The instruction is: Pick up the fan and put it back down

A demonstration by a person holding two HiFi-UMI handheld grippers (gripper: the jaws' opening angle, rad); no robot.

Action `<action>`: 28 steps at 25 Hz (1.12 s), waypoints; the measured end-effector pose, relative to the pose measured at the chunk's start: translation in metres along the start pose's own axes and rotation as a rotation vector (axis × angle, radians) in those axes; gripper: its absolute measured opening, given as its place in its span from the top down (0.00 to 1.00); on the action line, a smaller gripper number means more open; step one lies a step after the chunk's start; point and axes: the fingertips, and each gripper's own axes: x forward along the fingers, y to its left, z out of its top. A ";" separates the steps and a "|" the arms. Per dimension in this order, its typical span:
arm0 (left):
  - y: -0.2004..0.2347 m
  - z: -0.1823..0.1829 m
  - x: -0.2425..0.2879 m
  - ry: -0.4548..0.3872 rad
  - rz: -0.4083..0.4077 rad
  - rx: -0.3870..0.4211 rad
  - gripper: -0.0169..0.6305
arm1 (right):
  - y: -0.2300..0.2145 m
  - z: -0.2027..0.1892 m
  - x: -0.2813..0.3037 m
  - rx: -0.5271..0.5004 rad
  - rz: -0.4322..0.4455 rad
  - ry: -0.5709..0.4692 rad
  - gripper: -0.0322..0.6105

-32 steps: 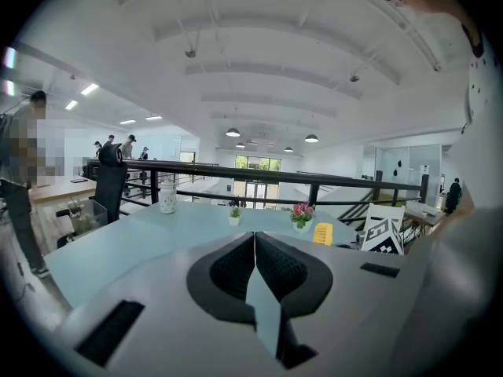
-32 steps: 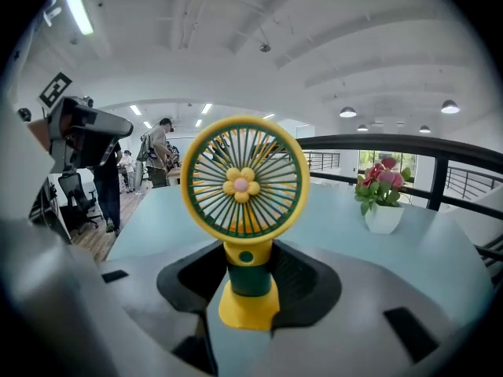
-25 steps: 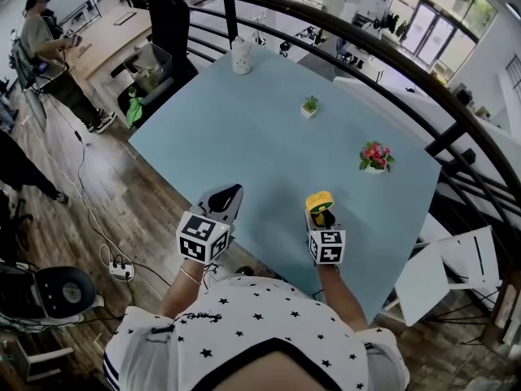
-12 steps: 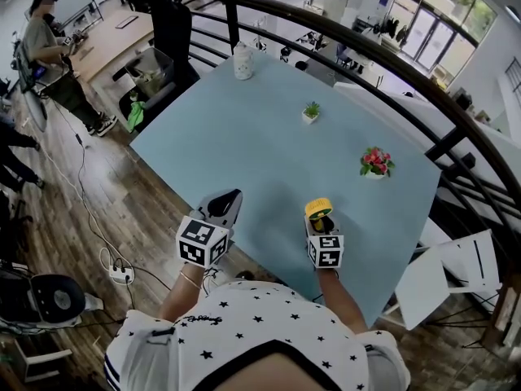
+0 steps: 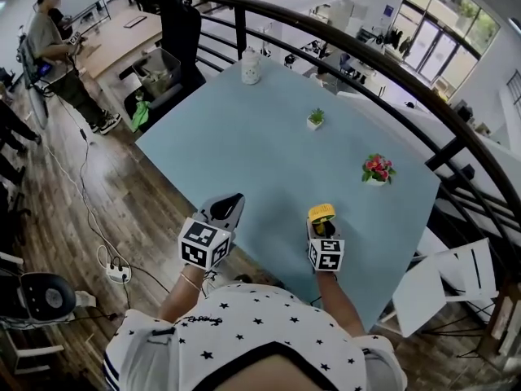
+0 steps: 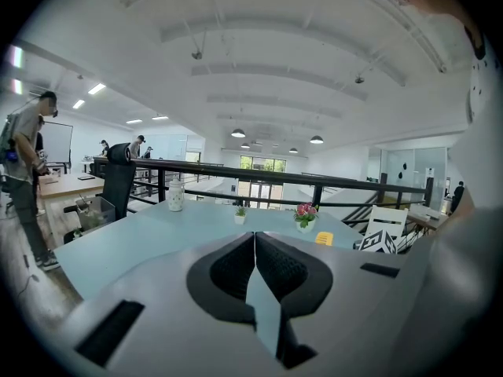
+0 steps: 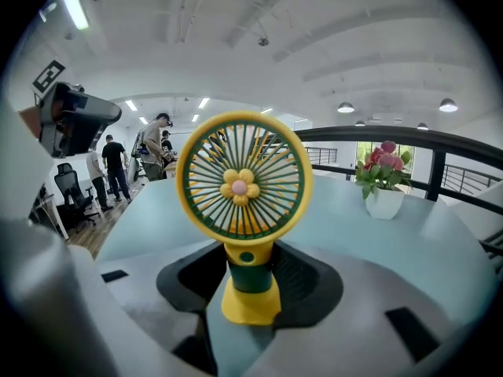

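A small yellow and green fan with a flower at its hub stands upright between the jaws of my right gripper. The pads sit tight against its green stem and yellow base. In the head view the fan is at the tip of the right gripper, over the near part of the light blue table. I cannot tell whether its base rests on the table. My left gripper is by the table's near left edge, its pads meeting with nothing between them.
On the table stand a white jar at the far corner, a small green plant and a pot of pink flowers. A black railing curves behind. A white chair is at the right, and people stand at far left.
The grippers and the fan have kept their places. Only the head view has shifted slightly.
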 end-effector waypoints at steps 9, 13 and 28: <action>0.001 -0.004 -0.024 0.005 0.019 -0.006 0.93 | 0.007 -0.014 -0.014 0.043 -0.038 0.037 0.60; -0.009 -0.007 -0.026 0.012 -0.007 -0.001 0.93 | 0.002 -0.018 -0.030 0.072 -0.063 0.035 0.60; -0.065 -0.011 -0.005 0.016 -0.183 0.041 0.93 | -0.052 0.022 -0.140 0.392 -0.244 -0.259 0.91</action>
